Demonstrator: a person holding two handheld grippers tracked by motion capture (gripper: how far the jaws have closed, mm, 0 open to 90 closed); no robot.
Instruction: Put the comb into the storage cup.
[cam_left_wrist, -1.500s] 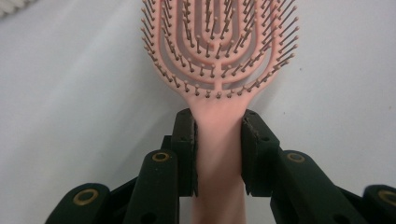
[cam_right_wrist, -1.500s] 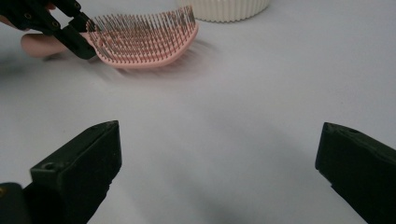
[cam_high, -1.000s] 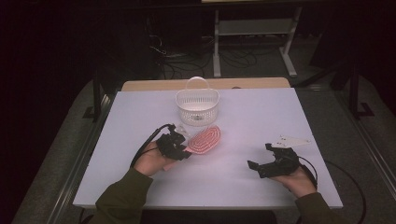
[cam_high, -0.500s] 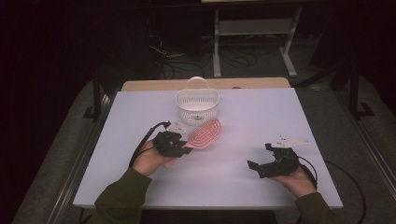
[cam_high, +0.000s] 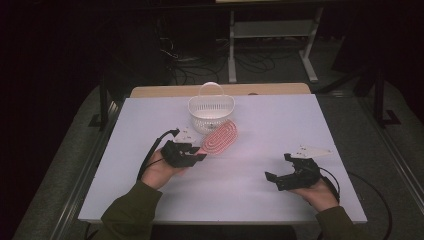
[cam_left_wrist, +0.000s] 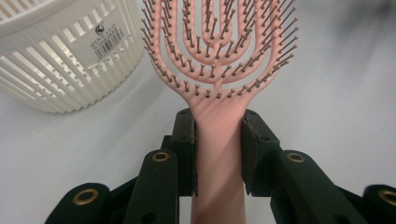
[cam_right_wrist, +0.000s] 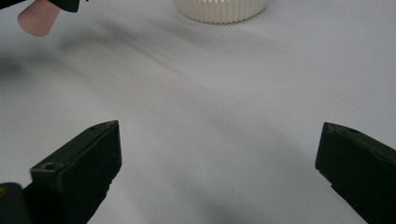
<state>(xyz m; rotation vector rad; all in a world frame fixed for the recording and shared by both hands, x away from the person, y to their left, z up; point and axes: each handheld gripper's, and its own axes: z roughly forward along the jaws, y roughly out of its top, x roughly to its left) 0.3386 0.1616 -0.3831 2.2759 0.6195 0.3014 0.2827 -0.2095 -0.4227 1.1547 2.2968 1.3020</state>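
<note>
A: High view: one white bench (cam_high: 260, 150) carries one white slatted basket (cam_high: 211, 113) with a hoop handle, set toward its far edge. How many brushes?

B: One. A pink hairbrush (cam_high: 220, 138) with a vented oval head and rows of brown-tipped bristles, lying aslant just in front of the basket, its head almost touching the basket's wall.

A: And who holds it?

B: The left gripper (cam_high: 192, 155). In the left gripper view its two black jaws are clamped on the brush's smooth pink handle, just below the head, bristles facing the camera; the basket, a barcode label on its side, stands at upper left.

A: The other hand?

B: The right gripper (cam_high: 280, 167) sits well apart, near the bench's front right, held in the person's hand. In the right gripper view its jaws stand wide apart with bare bench between them; the basket's base and the handle's rounded pink end show at the top.

A: The count?

B: Two grippers, two olive sleeves, one brush, one basket.
</note>
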